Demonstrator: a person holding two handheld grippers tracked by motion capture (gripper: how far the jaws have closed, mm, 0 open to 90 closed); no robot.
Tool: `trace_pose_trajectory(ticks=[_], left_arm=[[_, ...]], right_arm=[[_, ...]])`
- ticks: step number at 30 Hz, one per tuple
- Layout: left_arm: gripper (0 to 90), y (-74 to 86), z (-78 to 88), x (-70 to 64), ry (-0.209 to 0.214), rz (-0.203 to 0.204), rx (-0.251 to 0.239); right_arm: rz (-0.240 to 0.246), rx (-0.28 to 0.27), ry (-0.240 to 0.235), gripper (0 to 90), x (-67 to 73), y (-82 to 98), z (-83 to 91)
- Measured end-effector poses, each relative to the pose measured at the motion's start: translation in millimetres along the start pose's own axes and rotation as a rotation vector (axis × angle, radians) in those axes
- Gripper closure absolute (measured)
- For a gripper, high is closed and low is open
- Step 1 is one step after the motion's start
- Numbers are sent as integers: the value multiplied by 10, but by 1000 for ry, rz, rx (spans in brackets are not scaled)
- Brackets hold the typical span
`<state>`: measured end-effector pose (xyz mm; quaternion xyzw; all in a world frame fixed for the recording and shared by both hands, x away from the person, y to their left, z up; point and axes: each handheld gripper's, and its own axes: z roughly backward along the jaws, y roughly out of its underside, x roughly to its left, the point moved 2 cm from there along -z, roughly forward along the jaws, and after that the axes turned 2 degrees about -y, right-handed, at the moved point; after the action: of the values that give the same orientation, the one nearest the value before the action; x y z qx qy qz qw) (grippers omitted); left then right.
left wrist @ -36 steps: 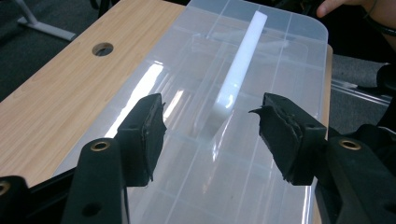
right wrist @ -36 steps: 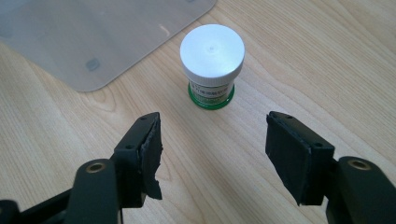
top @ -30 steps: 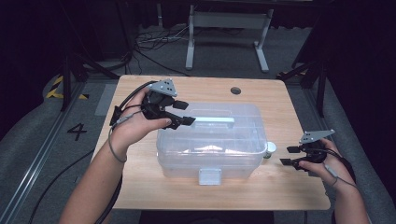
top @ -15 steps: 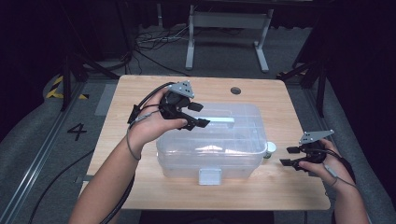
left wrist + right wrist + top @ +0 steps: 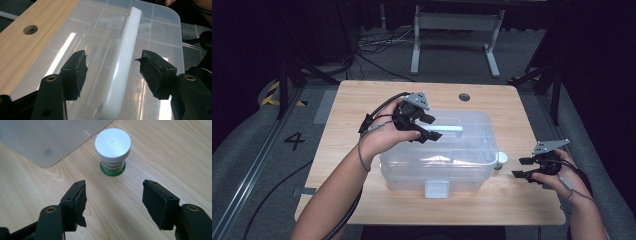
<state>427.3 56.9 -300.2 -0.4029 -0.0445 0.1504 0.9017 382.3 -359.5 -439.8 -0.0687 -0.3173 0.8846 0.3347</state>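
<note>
A clear plastic storage box (image 5: 439,165) with a lid sits mid-table, a white handle bar (image 5: 451,129) along the lid's top. My left gripper (image 5: 428,127) hovers over the lid, open, its jaws straddling the white handle (image 5: 123,65) without touching it. A small jar (image 5: 501,160) with a white cap and green label stands on the table just right of the box. My right gripper (image 5: 519,167) is open, low over the table to the right of the jar (image 5: 113,150), which stands ahead of its jaws at a short gap.
The wooden table (image 5: 362,100) has a round cable hole (image 5: 464,97) at the back. A white latch (image 5: 436,188) sits on the box's front. The box corner (image 5: 47,142) lies left of the jar. Cables and a metal stand (image 5: 452,30) are on the floor behind.
My left gripper has moved right from the box's left edge to over the lid handle. The right gripper has stayed where it was.
</note>
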Motion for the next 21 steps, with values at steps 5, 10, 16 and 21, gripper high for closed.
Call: trace_pose_trajectory(ticks=[5, 10, 16, 21], left_arm=[[437, 27, -32, 19, -9, -2, 16], [514, 74, -62, 10, -6, -26, 52], [553, 96, -84, 14, -15, -30, 73], [703, 88, -62, 5, -35, -57, 84]], right_arm=[[0, -1, 1, 363, -1, 3, 2], [-2, -2, 2, 363, -1, 4, 4], [-3, 1, 0, 363, 9, 0, 1], [-3, -1, 0, 363, 11, -3, 5]])
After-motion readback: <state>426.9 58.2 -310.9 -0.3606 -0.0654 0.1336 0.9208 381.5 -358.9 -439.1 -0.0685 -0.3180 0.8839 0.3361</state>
